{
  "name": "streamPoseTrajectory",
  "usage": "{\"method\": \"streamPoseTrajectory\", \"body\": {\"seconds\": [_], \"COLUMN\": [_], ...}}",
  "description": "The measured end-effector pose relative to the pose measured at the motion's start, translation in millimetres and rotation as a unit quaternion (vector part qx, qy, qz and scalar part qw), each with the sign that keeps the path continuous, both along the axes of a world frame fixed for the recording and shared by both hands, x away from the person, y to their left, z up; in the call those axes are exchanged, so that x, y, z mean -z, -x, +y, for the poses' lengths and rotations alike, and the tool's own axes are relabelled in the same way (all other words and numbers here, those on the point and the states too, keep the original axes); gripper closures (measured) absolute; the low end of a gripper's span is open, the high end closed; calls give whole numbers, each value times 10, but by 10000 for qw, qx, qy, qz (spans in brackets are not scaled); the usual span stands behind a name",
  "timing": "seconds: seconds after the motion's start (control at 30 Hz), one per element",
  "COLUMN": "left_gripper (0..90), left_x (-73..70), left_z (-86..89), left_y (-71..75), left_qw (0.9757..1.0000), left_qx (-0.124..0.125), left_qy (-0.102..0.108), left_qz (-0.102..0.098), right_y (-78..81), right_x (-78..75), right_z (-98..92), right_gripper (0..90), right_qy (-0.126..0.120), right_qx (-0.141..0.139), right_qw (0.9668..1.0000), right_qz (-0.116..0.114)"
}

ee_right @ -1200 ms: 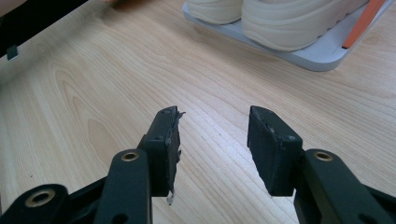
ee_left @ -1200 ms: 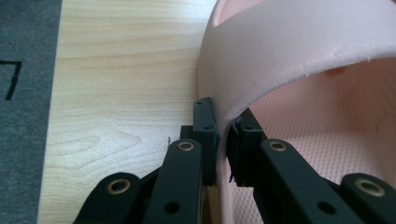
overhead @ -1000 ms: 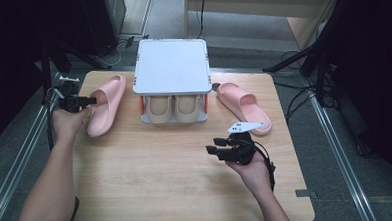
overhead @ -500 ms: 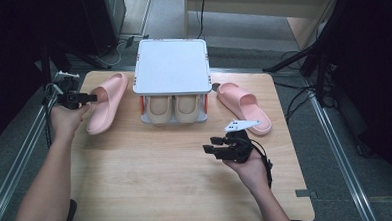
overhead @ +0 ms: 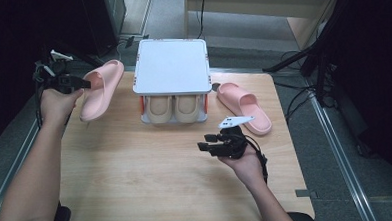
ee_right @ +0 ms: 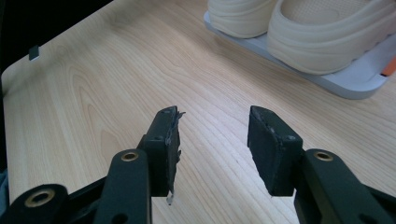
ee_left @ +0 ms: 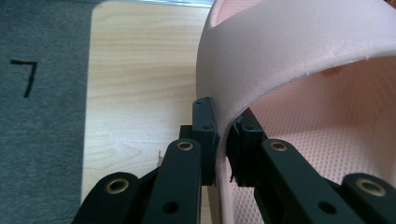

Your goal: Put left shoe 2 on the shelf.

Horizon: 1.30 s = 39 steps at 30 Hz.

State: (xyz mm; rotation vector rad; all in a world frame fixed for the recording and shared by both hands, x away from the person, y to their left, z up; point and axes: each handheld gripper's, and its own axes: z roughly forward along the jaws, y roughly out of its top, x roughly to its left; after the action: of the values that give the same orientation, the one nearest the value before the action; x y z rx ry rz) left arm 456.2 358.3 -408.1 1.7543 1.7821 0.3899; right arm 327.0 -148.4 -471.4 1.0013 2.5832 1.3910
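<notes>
Left gripper point(ee_left: 223, 144) pinching smooth curved strap of pink foam slipper point(overhead: 100, 89), dimpled insole, right gripper point(ee_right: 212, 135) wide open, empty, above pale woodgrain table point(overhead: 136, 163)

High view: fixed overhead, facing forward and down on the whole table point(overhead: 137, 193). Left gripper view: close along its jaws, table beneath. Right gripper view: low, close — the rack point(ee_right: 345, 84) lies ahead of its jaws. All three views share the tabletop.

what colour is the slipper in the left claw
Pale pink. The slipper shows best in the high view, pinched by the left claw.
</notes>
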Motion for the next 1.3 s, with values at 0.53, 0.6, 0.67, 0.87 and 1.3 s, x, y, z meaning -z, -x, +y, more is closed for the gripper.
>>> {"method": "streamPoseTrajectory", "body": {"seconds": [0.53, 0.6, 0.67, 0.87, 1.3], "left_gripper": [819, 819, 819, 816, 815], "left_x": [-637, -708, -783, -974, -1101], "left_z": [-245, -290, -352, -594, -982], "left_y": [-128, -154, -180, -268, -466], "left_qw": [9999, 9998, 9997, 9991, 9982], "left_qx": [111, 134, 155, 316, 480], "left_qy": [-75, -67, -55, -64, -40], "left_qz": [-103, -137, -190, -292, -352], "right_y": [-70, -68, -66, -71, -63], "right_x": [-8, -8, -9, -11, -21], "right_z": [115, 116, 115, 104, 93], "right_gripper": [537, 536, 536, 535, 534], "right_qy": [-20, -17, -19, -37, -52], "right_qx": [-205, -206, -202, -191, -218], "right_qw": [9998, 9998, 9998, 9998, 9997], "right_qz": [35, 38, 36, 33, 10]}}
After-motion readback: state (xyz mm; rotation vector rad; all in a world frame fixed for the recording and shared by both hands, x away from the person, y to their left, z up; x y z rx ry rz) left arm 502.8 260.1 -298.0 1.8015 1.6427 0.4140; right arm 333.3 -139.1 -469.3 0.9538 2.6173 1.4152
